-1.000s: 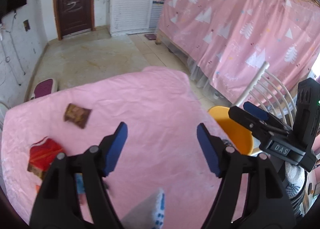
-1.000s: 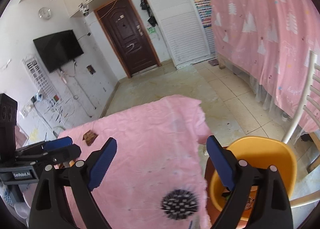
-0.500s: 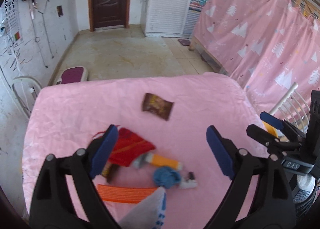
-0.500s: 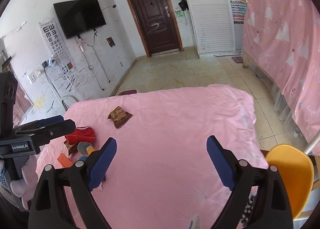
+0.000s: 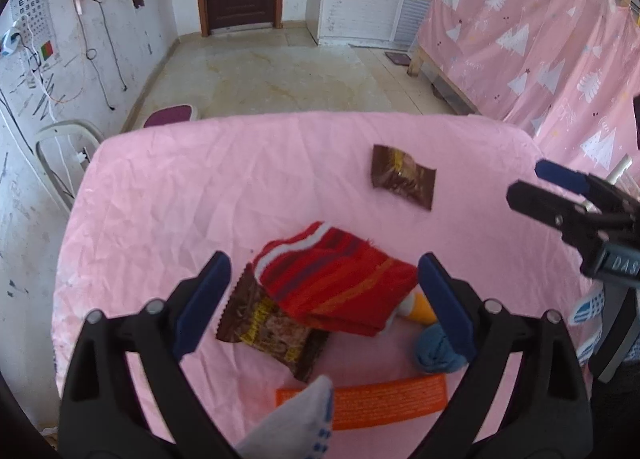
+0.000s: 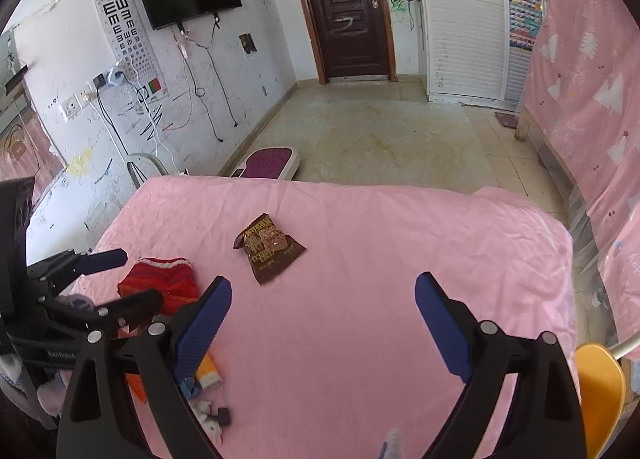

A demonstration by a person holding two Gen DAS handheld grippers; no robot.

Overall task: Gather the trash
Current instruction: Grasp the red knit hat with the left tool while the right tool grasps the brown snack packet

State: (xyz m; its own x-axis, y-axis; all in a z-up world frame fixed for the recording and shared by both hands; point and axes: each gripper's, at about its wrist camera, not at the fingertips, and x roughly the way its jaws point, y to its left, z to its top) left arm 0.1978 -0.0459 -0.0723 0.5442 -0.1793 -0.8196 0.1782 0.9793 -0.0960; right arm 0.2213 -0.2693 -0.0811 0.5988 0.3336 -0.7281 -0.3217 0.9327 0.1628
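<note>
A: Both grippers had swung away from the yellow bin (image 6: pixel 600 391) side and toward the litter; one second back the left view held mostly bare pink cloth.

B: Left gripper (image 5: pixel 324 295)?

A: Jaws opening, wide apart, nothing pressed between them. It hung over the red knitted sock (image 5: pixel 336 283) and the brown snack wrapper (image 5: pixel 268 331) tucked partly under that sock.

B: Right gripper (image 6: pixel 322 311)?

A: Spread wide, empty, above bare cloth on the worktop (image 6: pixel 400 251).

B: Other trash?

A: Second brown wrapper (image 5: pixel 402 177) lay alone farther out, well apart from the pile. Orange strip wrapper (image 5: pixel 384 397) lay flat near the close edge. Orange-and-white tube (image 5: pixel 418 309) poked out beside the sock, with a blue ball (image 5: pixel 436 349) just next to it.

B: Bin?

A: At the worktop's right corner, only its rim seen in the right wrist view.

B: Person?

A: Grey glove fingertip (image 5: pixel 304 415) at the bottom of the left view.
</note>
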